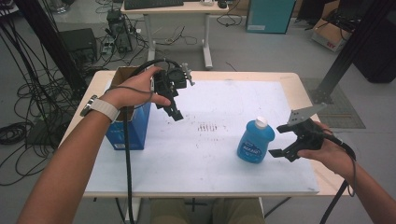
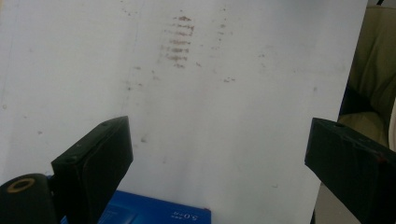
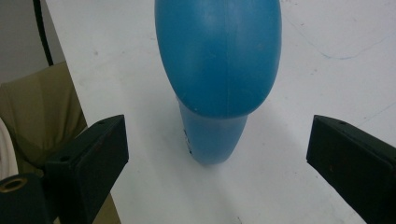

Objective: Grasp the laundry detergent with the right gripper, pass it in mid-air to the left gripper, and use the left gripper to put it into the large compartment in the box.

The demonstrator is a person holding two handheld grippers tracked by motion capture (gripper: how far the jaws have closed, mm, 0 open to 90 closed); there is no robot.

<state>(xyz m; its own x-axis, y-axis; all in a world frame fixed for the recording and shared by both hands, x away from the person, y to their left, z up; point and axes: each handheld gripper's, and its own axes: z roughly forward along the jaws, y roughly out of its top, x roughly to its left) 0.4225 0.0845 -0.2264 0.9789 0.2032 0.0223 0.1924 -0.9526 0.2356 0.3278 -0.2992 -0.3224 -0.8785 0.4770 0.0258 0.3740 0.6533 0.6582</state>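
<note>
Both my grippers gape: right gripper [image 1: 283,141] beside the bottle [image 1: 255,140] at lower right, left gripper [image 1: 173,113] seemingly above the box [image 1: 129,126].

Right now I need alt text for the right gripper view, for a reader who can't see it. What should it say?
A blue bottle stands upright on the white table cover, centred just ahead of the right gripper, whose two black jaws are spread wide on either side without touching it. The table's edge and a black cable show at the left.
</note>
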